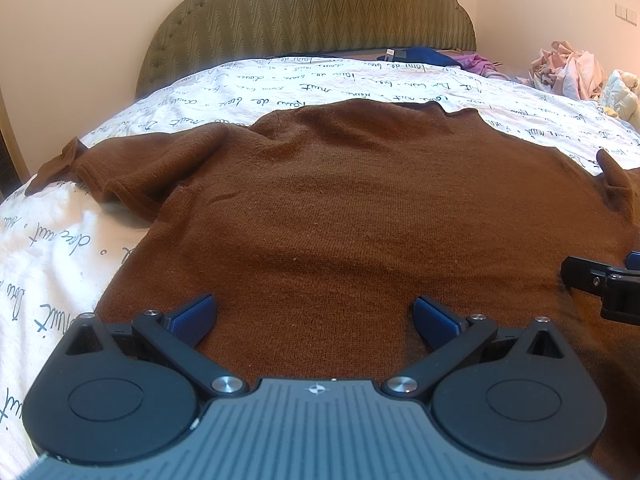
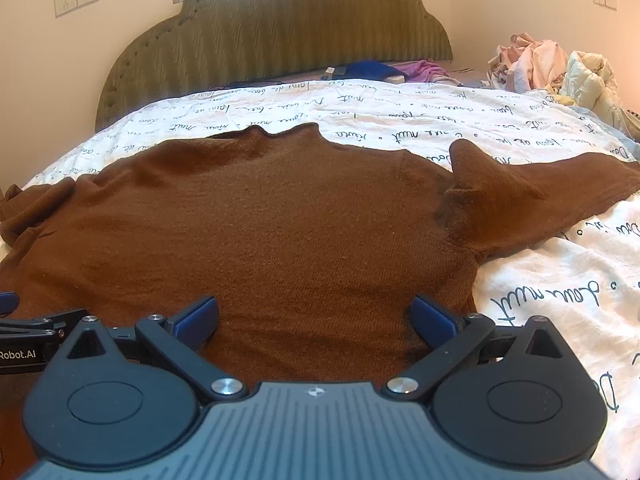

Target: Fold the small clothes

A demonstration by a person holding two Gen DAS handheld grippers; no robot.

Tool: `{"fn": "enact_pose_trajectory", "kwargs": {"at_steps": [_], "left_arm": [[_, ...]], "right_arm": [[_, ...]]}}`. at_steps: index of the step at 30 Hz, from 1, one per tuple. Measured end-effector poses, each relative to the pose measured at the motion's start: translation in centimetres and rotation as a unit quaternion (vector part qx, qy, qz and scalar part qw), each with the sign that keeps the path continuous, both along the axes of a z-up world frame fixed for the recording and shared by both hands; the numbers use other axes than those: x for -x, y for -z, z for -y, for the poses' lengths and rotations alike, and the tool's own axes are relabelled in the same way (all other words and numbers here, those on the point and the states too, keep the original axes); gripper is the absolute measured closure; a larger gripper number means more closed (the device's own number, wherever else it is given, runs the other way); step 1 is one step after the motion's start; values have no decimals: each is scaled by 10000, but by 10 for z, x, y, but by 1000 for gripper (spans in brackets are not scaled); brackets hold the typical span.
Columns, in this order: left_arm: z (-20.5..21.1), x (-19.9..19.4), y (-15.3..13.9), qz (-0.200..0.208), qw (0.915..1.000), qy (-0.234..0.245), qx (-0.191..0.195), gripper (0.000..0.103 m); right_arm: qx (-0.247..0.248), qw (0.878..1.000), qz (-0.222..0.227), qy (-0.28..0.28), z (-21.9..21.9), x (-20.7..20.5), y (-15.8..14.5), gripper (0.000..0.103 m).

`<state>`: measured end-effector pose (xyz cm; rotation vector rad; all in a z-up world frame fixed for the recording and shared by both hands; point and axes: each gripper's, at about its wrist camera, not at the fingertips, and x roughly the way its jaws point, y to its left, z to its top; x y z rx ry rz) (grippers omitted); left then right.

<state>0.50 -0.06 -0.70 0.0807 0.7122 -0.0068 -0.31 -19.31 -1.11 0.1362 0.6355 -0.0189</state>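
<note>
**Brown sweater spread on the bed, both grippers wide apart at its hem**

The bed (image 1: 280, 80) fills the room's middle, covered by a white sheet (image 2: 400, 120) printed with dark handwriting. A green padded headboard (image 1: 312, 12) rises behind it against a cream wall (image 1: 60, 40).

The sweater (image 1: 340, 200) lies flat on the sheet, collar toward the headboard, hem toward the two grippers. Its left sleeve (image 1: 120, 172) runs out sideways with some bunching near the shoulder, and its right sleeve (image 2: 560, 192) stretches the other way, with a fold of cloth standing up in a peak near the armpit.

At the far right corner sits a heap of pale clothes (image 2: 532, 60) (pinkish and cream, crumpled together). Near the headboard lie blue fabric (image 2: 368, 68) and purple fabric (image 2: 420, 68).

The left gripper (image 1: 315, 316) hovers low over the hem's left part, jaws spread wide with nothing between them but sweater below. The right gripper (image 2: 315, 316) sits beside it over the hem's right part, jaws likewise spread and holding nothing. Whether the blue pads (image 2: 196, 318) touch the knit, I cannot tell.
</note>
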Motion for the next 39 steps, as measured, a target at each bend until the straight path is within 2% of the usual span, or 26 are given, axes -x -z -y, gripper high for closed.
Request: {"fn": "enact_pose_trajectory", "kwargs": {"at_steps": [33,39], "left_arm": [[-1,0,-1,-1,10000,1,11,0],[-1,0,-1,-1,10000,1,11,0]], "right_arm": [[360,9993,-45,-21,-11,1,-2,0],[281,9996,-5,-14,-9,2,-3,0]]}}
